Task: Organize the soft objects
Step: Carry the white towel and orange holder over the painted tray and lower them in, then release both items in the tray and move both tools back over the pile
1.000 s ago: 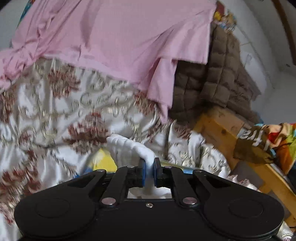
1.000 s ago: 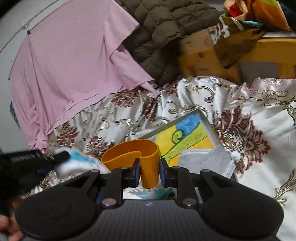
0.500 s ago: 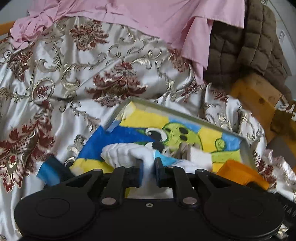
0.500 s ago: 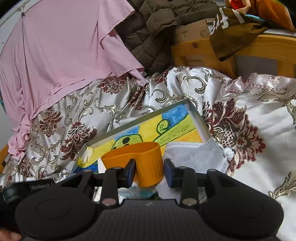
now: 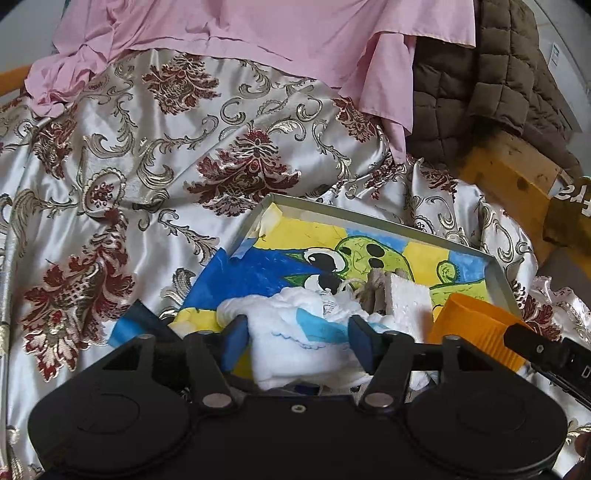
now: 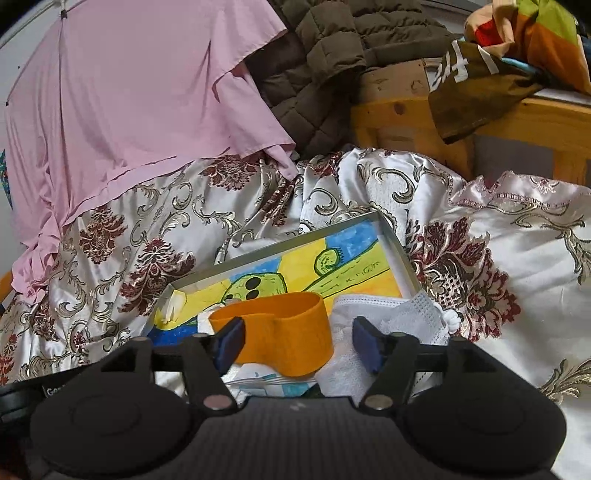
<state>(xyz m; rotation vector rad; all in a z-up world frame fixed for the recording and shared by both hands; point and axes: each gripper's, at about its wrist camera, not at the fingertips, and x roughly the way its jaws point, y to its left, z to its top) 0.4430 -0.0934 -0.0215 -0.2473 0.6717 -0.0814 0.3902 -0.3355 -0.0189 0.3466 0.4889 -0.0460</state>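
A shallow grey tray (image 5: 369, 216) lined with a yellow, blue and green drawing lies on the bed; it also shows in the right wrist view (image 6: 397, 243). My left gripper (image 5: 297, 338) is open, its pads on either side of a white and blue cloth (image 5: 295, 343) lying in the tray. A white foam block (image 5: 408, 304) and string sit beside it. My right gripper (image 6: 297, 343) is open around an orange band (image 6: 284, 330) that rests in the tray; the band also shows in the left wrist view (image 5: 476, 328). A white face mask (image 6: 391, 314) lies to its right.
A satin floral bedspread (image 5: 147, 177) covers the bed. A pink sheet (image 5: 258, 33) and a brown quilted jacket (image 5: 491, 74) hang behind. A wooden frame (image 6: 399, 110) with colourful cloth (image 6: 517, 40) stands at the right.
Both grippers came down over the tray and opened. The left let go of the white cloth and the right let go of the orange band, both now lying in the tray.
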